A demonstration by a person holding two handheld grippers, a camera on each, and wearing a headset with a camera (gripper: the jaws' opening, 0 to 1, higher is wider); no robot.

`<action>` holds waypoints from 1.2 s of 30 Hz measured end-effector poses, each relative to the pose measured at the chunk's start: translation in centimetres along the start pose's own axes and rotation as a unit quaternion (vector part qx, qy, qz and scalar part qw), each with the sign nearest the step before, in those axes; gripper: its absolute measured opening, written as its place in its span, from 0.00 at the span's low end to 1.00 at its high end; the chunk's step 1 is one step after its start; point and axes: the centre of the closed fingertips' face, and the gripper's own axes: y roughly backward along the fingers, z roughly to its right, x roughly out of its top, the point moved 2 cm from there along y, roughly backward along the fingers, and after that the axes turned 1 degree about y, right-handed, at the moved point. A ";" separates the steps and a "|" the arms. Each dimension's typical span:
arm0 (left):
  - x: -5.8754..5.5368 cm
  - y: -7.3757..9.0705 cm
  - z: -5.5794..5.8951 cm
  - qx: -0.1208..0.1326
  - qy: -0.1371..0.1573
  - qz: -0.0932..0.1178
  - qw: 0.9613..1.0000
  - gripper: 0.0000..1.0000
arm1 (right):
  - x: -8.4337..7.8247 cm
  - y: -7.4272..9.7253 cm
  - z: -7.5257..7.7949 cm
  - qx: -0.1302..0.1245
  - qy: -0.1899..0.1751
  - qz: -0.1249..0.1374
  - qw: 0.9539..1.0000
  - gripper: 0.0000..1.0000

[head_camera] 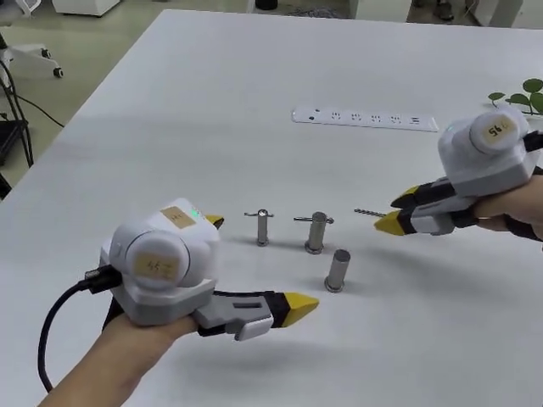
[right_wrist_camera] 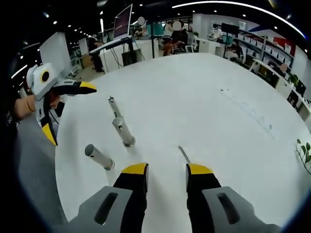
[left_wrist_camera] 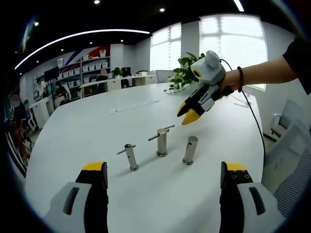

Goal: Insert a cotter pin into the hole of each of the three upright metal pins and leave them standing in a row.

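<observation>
Jaws spread wide and empty, the left gripper (head_camera: 257,264) hovers low over the white table (head_camera: 212,110). Just right of it stand three upright pins. The first metal pin (head_camera: 263,231) and second metal pin (head_camera: 316,236) carry fitted cotter pins (head_camera: 314,220) through their tops. The third metal pin (head_camera: 337,271), nearer the viewer, is bare. Farthest right, the right gripper (head_camera: 397,209) pinches a loose cotter pin (head_camera: 368,212) that points toward them.

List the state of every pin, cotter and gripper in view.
Left pin: upright, cotter through it.
Middle pin: upright, cotter through it.
Near pin: upright, no cotter.
Loose cotter: in right gripper, off table.
Right gripper: shut on loose cotter.
Left gripper: open, empty.
</observation>
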 end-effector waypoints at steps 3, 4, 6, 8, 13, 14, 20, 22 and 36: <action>0.0 0.0 0.0 0.000 0.001 0.000 1.000 0.96 | -0.2 -0.5 0.6 0.001 0.003 -0.009 1.000 0.25; 0.0 0.0 0.0 -0.001 0.002 0.001 1.000 0.96 | -0.3 -0.8 0.9 0.001 0.002 -0.012 1.000 0.24; 0.0 0.0 0.0 -0.001 0.003 0.001 1.000 0.96 | -0.6 -1.2 1.4 -0.002 0.001 -0.021 1.000 0.23; 0.0 0.0 0.0 -0.001 0.004 0.001 1.000 0.95 | -0.9 -1.6 1.9 -0.006 0.000 -0.030 1.000 0.22; 0.1 0.0 0.0 -0.001 0.006 0.003 1.000 0.95 | -1.1 -2.2 2.5 -0.005 -0.006 -0.039 0.999 0.21; 0.1 0.0 0.0 -0.001 0.006 0.003 1.000 0.95 | -1.1 -2.2 2.6 -0.006 -0.007 -0.040 0.999 0.20; -0.2 0.0 -0.1 0.000 0.004 -0.003 1.000 0.93 | -1.7 -3.0 3.2 -0.013 -0.020 -0.049 0.999 0.17; -0.2 0.0 -0.1 -0.001 0.006 -0.003 1.000 0.93 | -1.8 -3.1 3.2 -0.015 -0.019 -0.053 0.998 0.16; -0.4 0.0 -0.1 -0.002 0.006 -0.009 1.000 0.91 | -2.1 -3.6 4.1 -0.029 0.051 -0.075 0.995 0.01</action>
